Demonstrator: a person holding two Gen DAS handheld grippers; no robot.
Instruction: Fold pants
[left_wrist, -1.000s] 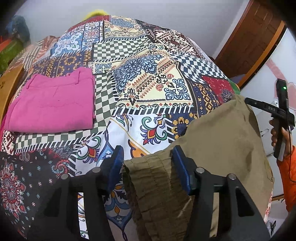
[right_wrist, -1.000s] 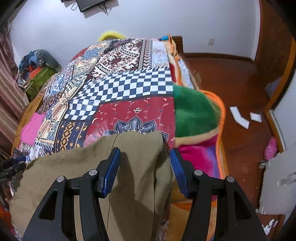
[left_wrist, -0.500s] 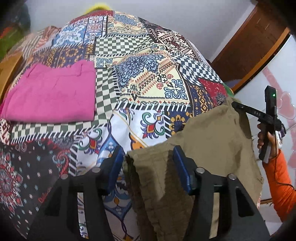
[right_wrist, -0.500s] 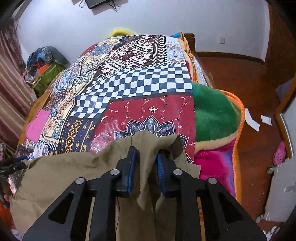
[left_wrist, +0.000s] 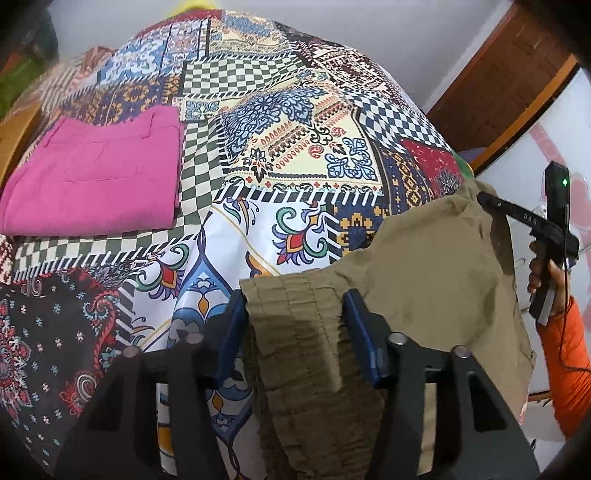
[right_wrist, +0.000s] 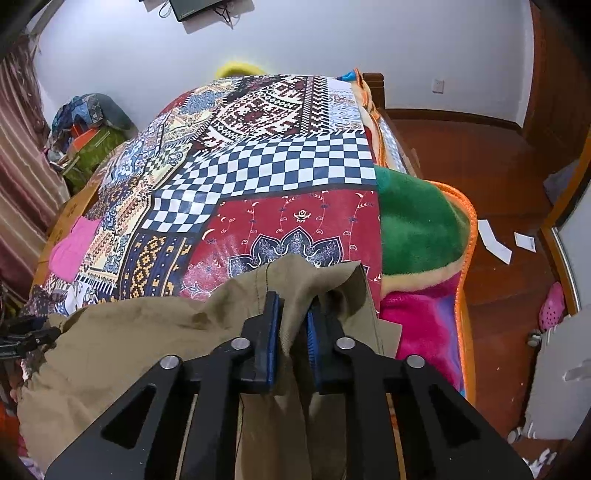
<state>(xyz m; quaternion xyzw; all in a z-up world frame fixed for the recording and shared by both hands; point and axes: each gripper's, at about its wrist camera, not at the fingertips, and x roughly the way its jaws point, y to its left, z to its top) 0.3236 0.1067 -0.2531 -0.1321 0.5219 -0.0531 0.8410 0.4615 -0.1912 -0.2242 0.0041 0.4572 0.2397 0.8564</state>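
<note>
Right gripper (right_wrist: 292, 325) pinches the pants (right_wrist: 147, 332); left gripper (left_wrist: 295, 325) fingers spread, waistband (left_wrist: 295, 295) lying btw them.

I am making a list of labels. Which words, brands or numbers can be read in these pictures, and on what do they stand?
Right gripper: small pale letters on its black arm, too blurred to read.
Olive pants, pink pants, bedspread: no text.

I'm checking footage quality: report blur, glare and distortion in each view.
Left wrist view: strong fisheye bulge, dark corners, upper left soft, pink pants sharp, left gripper shading the khaki pants. Right wrist view: same bulge, sheen on the bedspread, right gripper sharp.
</note>
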